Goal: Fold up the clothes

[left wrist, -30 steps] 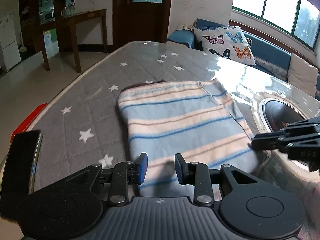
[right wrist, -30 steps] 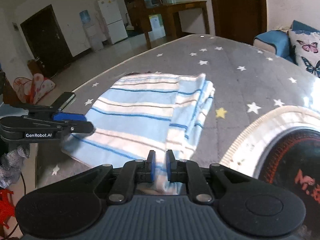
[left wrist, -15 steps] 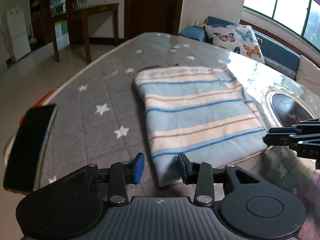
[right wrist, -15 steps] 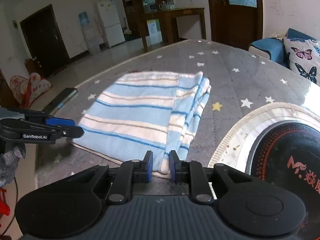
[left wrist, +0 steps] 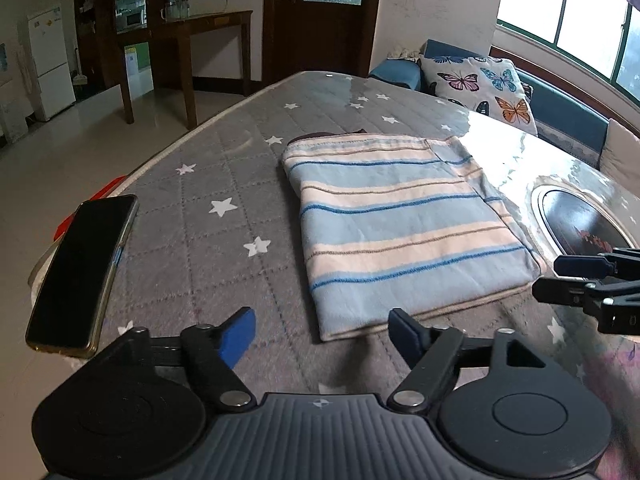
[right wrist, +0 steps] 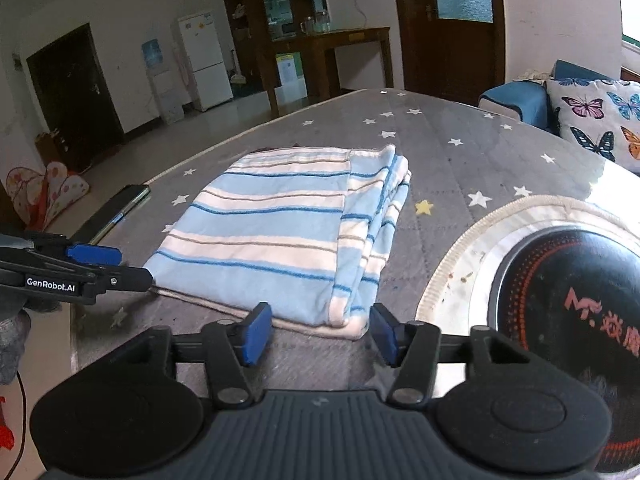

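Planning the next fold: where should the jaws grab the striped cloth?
Probably the two near corners of the cloth, coming low from the near edge. It lies flat, and the layered edges along its right side need pinching together. Both grippers, left and right, are open.

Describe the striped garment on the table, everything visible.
The striped garment is soft, fleecy-looking cloth in light blue and cream bands with thin dark-blue and brown lines. It lies flat, folded into a neat rectangle on the grey star-print table cover, layered edges stacked along its right side. Neither the left gripper nor the right gripper touches it; both are open, just short of its near edge.
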`<state>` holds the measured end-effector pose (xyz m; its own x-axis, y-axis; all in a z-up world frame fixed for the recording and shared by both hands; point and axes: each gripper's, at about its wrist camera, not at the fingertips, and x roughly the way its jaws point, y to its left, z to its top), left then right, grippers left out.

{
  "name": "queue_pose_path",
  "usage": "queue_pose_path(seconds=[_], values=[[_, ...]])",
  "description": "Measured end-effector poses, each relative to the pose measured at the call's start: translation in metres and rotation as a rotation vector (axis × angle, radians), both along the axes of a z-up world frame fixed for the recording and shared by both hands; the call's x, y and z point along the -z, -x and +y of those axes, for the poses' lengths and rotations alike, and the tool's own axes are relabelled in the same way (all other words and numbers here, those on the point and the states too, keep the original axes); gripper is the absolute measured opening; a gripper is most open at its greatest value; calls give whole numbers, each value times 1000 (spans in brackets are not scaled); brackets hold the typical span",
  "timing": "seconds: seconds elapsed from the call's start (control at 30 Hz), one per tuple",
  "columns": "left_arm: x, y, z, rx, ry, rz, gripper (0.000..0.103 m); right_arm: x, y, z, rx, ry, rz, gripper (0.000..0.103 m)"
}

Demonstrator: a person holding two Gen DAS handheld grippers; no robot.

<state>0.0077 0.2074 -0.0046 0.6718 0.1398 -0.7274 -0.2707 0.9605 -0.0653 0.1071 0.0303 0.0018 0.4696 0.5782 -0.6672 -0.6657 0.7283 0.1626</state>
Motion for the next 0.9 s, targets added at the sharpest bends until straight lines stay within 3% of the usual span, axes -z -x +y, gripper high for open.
queue_pose_path(seconds=[0.2, 0.3, 0.37, 0.6, 0.9], values=[[-2, 12, -5, -10, -11, -17, 88, 2, 17, -3, 4, -5, -6, 73], [-3, 19, -8, -15, -17, -28, 96, 3, 25, -4, 8, -12, -11, 85], [-5, 23, -10, -19, -19, -37, 101, 3, 29, -4, 13, -21, -15, 86], [-8, 34, -17, -24, -47, -44, 103, -1, 45, -4, 29, -27, -45, 103], [-3, 45, -24, -47, -53, -30, 103, -2, 62, 0, 35, -10, -83, 103]])
